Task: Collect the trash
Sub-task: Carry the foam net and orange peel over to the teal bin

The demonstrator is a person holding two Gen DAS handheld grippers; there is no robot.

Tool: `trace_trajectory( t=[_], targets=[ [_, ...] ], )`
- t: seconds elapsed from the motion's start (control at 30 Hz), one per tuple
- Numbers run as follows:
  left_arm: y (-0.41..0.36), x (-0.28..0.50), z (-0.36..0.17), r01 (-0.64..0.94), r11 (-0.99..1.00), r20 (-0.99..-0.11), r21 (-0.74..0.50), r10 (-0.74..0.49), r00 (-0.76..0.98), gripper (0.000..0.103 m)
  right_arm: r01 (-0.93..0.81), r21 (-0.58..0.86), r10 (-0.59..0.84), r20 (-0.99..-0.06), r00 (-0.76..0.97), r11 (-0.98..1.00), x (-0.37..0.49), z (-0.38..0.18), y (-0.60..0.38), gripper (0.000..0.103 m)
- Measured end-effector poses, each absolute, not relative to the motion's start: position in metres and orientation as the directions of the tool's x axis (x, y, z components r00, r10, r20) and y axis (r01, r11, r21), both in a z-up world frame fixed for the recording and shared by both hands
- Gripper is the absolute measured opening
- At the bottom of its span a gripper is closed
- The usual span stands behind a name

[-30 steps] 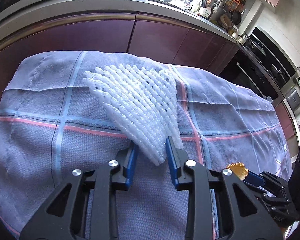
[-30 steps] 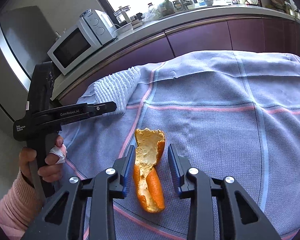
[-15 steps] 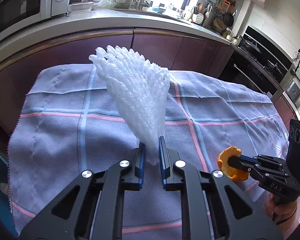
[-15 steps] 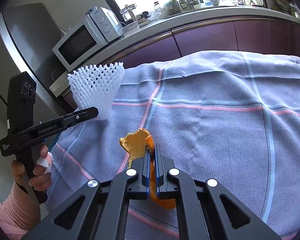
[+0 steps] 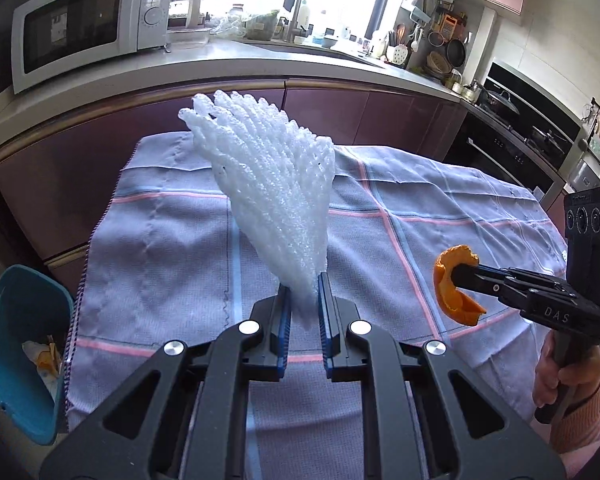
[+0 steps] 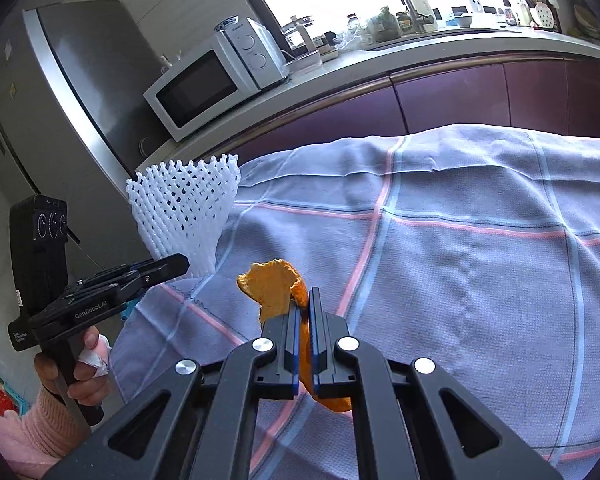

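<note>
A white foam fruit net stands fanned upward from my left gripper, which is shut on its narrow lower end, lifted above the checked cloth. The right wrist view shows the same net at the left, pinched by the left gripper. My right gripper is shut on an orange peel, held clear of the cloth. In the left wrist view that peel hangs from the right gripper at the right.
A teal bin with scraps inside stands on the floor beside the table's left edge. A counter with a microwave runs behind the table. A fridge stands at the left. A person's hand grips the left handle.
Both grippers closed on their trash and lifted it off the cloth. The left one rose and pulled back toward the table's left edge, bringing the bin into view; the net now stands upright.
</note>
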State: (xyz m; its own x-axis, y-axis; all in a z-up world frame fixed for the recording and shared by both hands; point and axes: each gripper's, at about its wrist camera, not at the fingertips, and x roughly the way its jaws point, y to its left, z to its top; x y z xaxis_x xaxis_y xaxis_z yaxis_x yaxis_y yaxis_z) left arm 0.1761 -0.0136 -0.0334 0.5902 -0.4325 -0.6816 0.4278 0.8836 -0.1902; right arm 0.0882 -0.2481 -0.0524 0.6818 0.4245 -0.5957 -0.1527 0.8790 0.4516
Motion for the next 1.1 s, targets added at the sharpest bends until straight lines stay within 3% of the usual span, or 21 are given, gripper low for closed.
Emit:
trace_trajectory(
  t=[1.1],
  targets=[
    [0.082,0.119,-0.025,0.346,0.912,-0.655,-0.221,-0.401,0.64,0.013,-0.311,0.485,0.563,-0.553,0.614,0.817,0.091,-0.033,-0.162,0.003]
  ],
)
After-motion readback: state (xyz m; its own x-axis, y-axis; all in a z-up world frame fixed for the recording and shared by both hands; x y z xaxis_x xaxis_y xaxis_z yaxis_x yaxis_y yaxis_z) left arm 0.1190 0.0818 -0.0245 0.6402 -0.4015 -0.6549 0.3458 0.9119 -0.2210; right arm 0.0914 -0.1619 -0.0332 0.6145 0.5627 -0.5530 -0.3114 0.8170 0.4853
